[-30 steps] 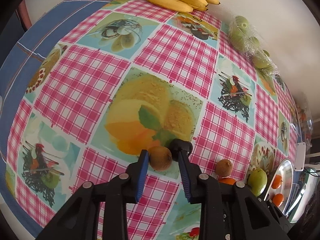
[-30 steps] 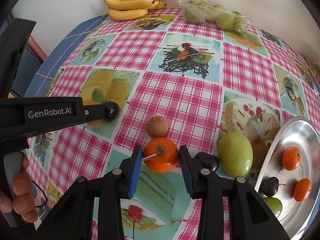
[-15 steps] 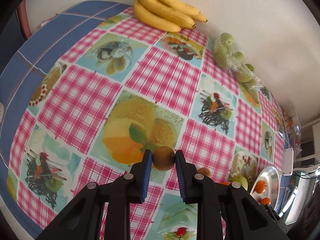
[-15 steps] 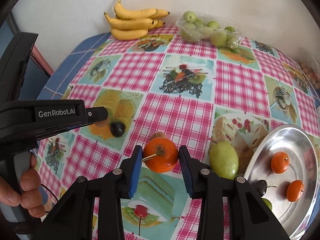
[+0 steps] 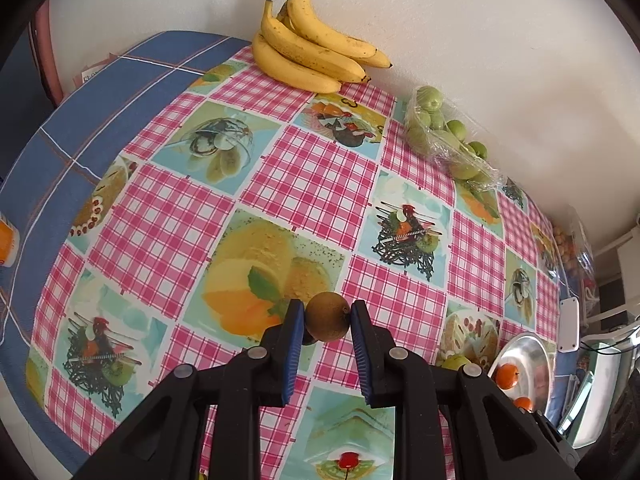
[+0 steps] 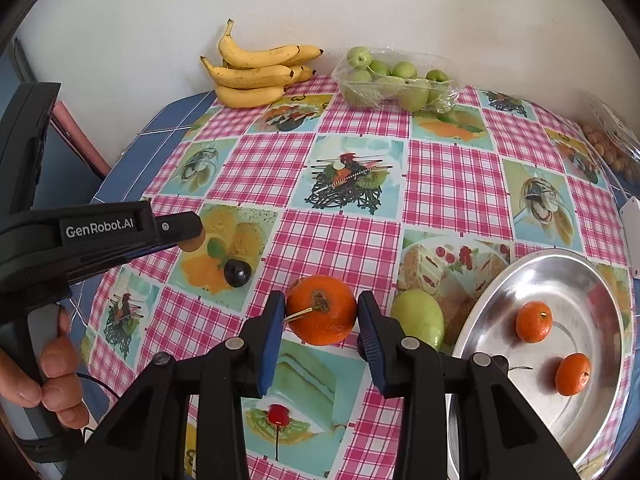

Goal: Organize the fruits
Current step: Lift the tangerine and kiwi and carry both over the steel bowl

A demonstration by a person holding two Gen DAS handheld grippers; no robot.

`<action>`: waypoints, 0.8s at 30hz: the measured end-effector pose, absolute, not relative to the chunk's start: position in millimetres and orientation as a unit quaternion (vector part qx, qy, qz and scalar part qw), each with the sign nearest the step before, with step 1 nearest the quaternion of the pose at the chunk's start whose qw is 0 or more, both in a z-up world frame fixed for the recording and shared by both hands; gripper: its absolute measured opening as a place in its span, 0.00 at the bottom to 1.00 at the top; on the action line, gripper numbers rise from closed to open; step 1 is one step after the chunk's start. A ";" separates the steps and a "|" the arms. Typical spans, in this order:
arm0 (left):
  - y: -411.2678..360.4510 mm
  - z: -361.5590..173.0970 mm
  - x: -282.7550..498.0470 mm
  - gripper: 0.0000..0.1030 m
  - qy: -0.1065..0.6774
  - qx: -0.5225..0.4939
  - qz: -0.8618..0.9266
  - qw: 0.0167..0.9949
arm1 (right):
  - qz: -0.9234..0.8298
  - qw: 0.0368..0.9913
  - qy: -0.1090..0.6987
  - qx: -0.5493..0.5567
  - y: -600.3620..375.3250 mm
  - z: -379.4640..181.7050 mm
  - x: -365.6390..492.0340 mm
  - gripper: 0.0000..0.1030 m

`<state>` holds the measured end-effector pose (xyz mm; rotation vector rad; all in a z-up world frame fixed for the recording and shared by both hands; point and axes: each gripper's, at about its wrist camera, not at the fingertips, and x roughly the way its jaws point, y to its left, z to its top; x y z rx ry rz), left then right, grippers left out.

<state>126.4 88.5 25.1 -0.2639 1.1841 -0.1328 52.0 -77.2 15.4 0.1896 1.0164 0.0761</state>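
Note:
My left gripper (image 5: 326, 318) is shut on a brown kiwi (image 5: 327, 316) and holds it above the checked tablecloth. My right gripper (image 6: 321, 311) is shut on an orange (image 6: 321, 309), also lifted. The silver plate (image 6: 600, 412) at the right holds two small oranges (image 6: 533, 321); it also shows in the left wrist view (image 5: 532, 354). A dark plum (image 6: 237, 273) and a green pear-like fruit (image 6: 418, 317) lie on the cloth. The left gripper's body (image 6: 100, 236) shows at the left of the right wrist view, its tip over the kiwi.
A banana bunch (image 6: 256, 72) and a plastic bag of green fruit (image 6: 394, 80) lie against the back wall. A bag of nuts (image 6: 612, 148) sits at the far right. The blue table edge (image 5: 60, 128) runs along the left.
Both grippers have risen with their fruit, so the table looks farther away. The left gripper closed on the kiwi a second ago. The plum stayed on the cloth.

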 end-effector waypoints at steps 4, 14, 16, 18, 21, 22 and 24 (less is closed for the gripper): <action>78.1 26.3 123.8 0.25 0.556 -0.116 -0.069 0.820 | 0.032 0.868 0.487 0.097 -85.3 15.7 49.2 0.38; 34.0 31.1 111.2 0.25 0.554 -0.082 -0.101 0.822 | -0.025 0.862 0.485 0.142 -143.8 15.0 33.9 0.38; 21.9 32.9 107.0 0.25 0.553 -0.071 -0.110 0.823 | -0.038 0.862 0.483 0.152 -157.7 16.0 29.0 0.38; 6.8 35.0 101.5 0.25 0.550 -0.058 -0.121 0.824 | -0.052 0.861 0.480 0.161 -169.7 16.7 24.5 0.38; -16.7 37.2 92.0 0.25 0.547 -0.036 -0.139 0.825 | -0.076 0.859 0.477 0.169 -189.2 16.9 16.8 0.38; -24.0 37.4 88.8 0.25 0.547 -0.031 -0.145 0.824 | -0.082 0.858 0.476 0.174 -195.6 16.9 13.8 0.38; -40.4 36.6 83.0 0.25 0.550 -0.022 -0.165 0.819 | -0.093 0.856 0.473 0.187 -208.5 16.5 7.8 0.38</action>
